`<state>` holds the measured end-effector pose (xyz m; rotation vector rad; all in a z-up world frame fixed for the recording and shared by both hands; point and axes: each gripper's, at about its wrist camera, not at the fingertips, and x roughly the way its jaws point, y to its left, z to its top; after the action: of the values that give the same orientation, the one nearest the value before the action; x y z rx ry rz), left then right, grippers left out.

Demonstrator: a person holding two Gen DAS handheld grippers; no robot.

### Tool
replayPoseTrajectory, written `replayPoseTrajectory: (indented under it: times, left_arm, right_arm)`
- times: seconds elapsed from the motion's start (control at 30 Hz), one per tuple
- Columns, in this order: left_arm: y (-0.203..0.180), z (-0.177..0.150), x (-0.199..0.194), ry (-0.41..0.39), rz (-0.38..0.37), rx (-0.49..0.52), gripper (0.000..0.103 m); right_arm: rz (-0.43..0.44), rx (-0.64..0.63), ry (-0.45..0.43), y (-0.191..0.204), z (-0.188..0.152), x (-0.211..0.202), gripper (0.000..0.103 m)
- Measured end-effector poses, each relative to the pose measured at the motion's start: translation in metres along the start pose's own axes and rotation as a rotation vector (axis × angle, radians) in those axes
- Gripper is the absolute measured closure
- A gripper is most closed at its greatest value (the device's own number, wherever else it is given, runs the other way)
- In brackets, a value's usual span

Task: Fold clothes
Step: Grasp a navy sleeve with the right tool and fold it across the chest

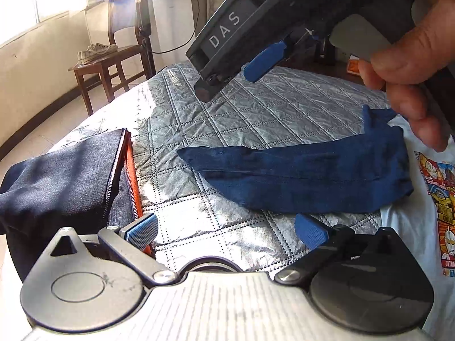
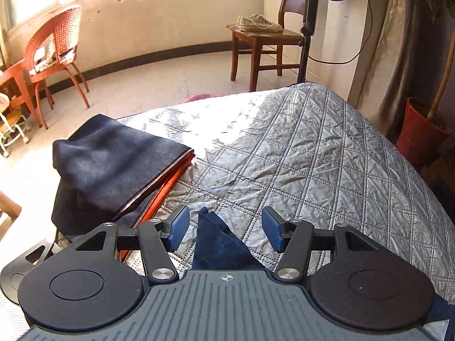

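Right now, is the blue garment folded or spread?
Folded: the blue garment lies as a narrow, layered strip on the quilt.

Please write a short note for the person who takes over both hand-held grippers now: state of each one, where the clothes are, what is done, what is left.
Left hand-held gripper: open, empty.
Right hand-held gripper: open, the pads touch nothing.
Blue garment: folded into a long strip on the quilted bedcover, one end on the white printed T-shirt.
Dark zip jacket: folded at the bed's edge.
Left: finish the blue piece, then the T-shirt.
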<state>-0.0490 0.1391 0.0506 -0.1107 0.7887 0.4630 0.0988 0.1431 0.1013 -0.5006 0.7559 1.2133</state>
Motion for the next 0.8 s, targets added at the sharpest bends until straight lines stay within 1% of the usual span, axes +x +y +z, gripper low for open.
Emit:
replayPoseTrajectory:
  times: [0.1,0.2,0.23,0.27,0.3,0.33,0.43,0.53,0.63,0.7,0.8]
  left_arm:
    - [0.009,0.000,0.002,0.012,-0.001,-0.011,0.001]
    - [0.018,0.000,0.004,0.018,-0.003,-0.017,0.001]
    - [0.020,0.000,0.004,0.019,-0.004,-0.016,0.001]
    - [0.021,0.001,0.004,0.021,-0.003,-0.017,0.001]
    - [0.023,0.001,0.005,0.024,-0.002,-0.020,0.001]
    - [0.024,0.001,0.006,0.028,-0.001,-0.024,0.001]
    - [0.025,0.000,0.006,0.042,-0.012,-0.042,0.001]
    - [0.019,-0.001,0.003,0.034,-0.024,-0.034,0.001]
    - [0.012,-0.002,-0.001,0.022,-0.036,-0.022,0.001]
    - [0.007,-0.002,-0.002,0.022,-0.043,-0.018,0.001]
    - [-0.002,-0.004,-0.006,0.015,-0.059,-0.007,0.001]
  right_arm:
    - [0.020,-0.031,0.068,0.011,0.002,0.037,0.041]
    - [0.040,0.002,0.109,0.011,-0.003,0.061,0.041]
    - [0.049,0.014,0.122,0.010,-0.005,0.066,0.048]
    - [0.052,0.022,0.140,0.010,-0.008,0.073,0.067]
    - [0.038,0.017,0.156,0.011,-0.011,0.078,0.083]
    - [0.029,0.017,0.162,0.010,-0.013,0.081,0.097]
    - [0.061,0.077,0.105,0.002,-0.017,0.063,0.098]
    - [0.031,0.096,0.020,-0.007,-0.014,0.022,0.098]
    - [0.024,0.090,-0.104,-0.014,-0.018,-0.047,0.098]
    - [0.015,0.105,-0.196,-0.020,-0.034,-0.112,0.098]
    - [-0.049,0.141,-0.303,-0.023,-0.069,-0.196,0.098]
